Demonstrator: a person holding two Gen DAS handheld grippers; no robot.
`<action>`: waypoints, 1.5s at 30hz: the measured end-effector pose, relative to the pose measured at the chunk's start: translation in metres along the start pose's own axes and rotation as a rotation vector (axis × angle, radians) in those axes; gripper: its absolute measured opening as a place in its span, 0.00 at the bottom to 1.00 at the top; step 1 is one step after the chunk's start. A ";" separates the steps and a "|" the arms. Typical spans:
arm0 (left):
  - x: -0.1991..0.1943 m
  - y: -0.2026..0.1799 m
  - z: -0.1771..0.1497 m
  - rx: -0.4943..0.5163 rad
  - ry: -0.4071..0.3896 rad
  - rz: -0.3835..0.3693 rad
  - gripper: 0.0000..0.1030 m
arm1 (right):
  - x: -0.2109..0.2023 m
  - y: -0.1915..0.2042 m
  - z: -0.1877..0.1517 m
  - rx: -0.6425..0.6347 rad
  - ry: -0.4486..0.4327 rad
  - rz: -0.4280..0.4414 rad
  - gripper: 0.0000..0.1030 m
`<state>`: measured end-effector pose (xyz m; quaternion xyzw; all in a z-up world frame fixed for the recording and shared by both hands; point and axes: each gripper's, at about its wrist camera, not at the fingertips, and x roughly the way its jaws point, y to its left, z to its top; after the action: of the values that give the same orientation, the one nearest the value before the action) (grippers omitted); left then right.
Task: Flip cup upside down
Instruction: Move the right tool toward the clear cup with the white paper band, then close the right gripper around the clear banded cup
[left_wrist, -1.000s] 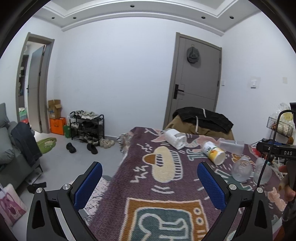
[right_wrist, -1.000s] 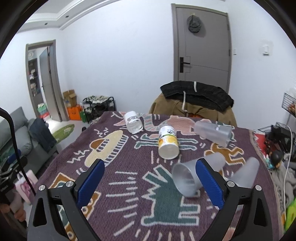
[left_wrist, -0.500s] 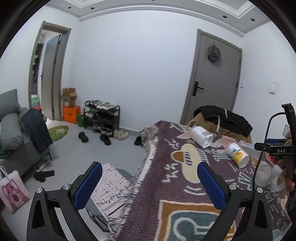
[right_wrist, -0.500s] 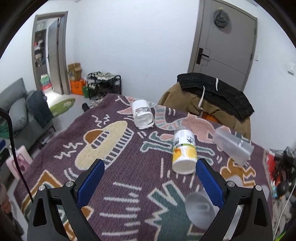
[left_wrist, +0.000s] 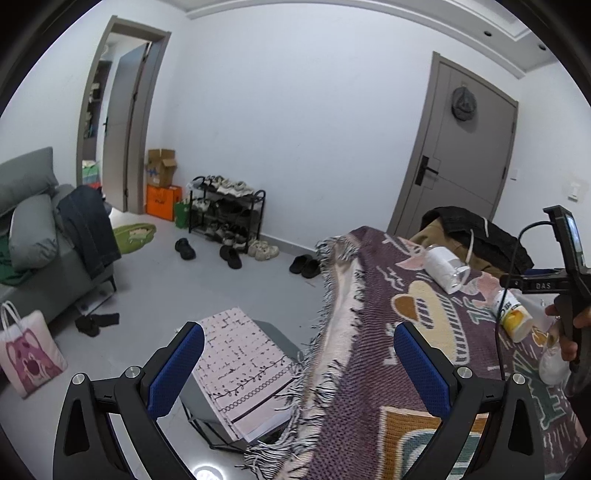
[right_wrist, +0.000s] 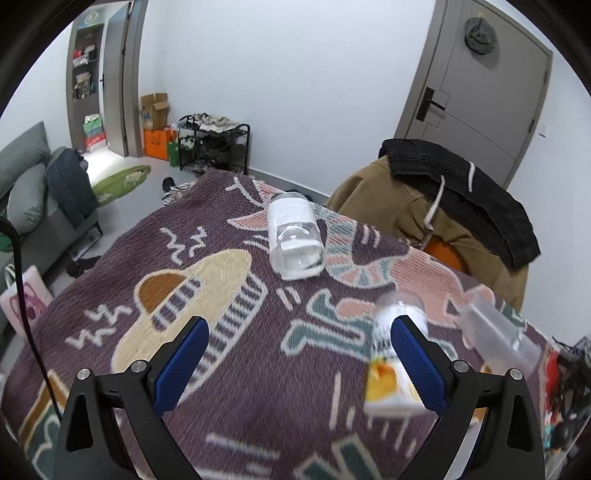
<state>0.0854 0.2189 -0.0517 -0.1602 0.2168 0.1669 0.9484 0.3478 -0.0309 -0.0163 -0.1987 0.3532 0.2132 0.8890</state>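
- The clear plastic cup with a white wrap (right_wrist: 293, 236) lies on its side toward the far part of the desk, its mouth turned toward the right wrist camera; in the left wrist view the same cup (left_wrist: 445, 267) sits near the far edge.
- The white cup with a yellow-orange print (right_wrist: 389, 363) is motion-blurred and partly hidden behind the right blue pad of the right tool (right_wrist: 299, 363); its rim is hard to make out.
- A frosted translucent cup (right_wrist: 495, 341), also on its side, is smeared by blur.
- The right tool stands released, its fingers spread wide over the cloth, holding nothing.
- The left tool (left_wrist: 299, 369) is likewise released and empty, hanging over the fringed edge of the woven purple patterned cloth (left_wrist: 369, 354) covering the desk.
- In the left wrist view, the person's right hand (left_wrist: 570, 332) is cut off at the frame's edge.
- A brown coat under a black knit garment (right_wrist: 454, 184) drapes behind the desk.
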 end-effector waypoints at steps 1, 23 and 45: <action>0.003 0.002 0.000 -0.004 0.005 0.004 1.00 | 0.008 0.001 0.004 -0.001 0.006 0.004 0.96; 0.024 0.041 0.005 -0.158 0.060 0.041 1.00 | 0.140 0.017 0.060 -0.093 0.128 -0.105 0.96; 0.000 0.022 0.012 -0.136 0.012 -0.022 1.00 | 0.032 0.021 0.026 -0.112 0.071 0.013 0.62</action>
<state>0.0810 0.2427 -0.0468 -0.2276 0.2091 0.1699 0.9357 0.3721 0.0071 -0.0263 -0.2532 0.3732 0.2311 0.8621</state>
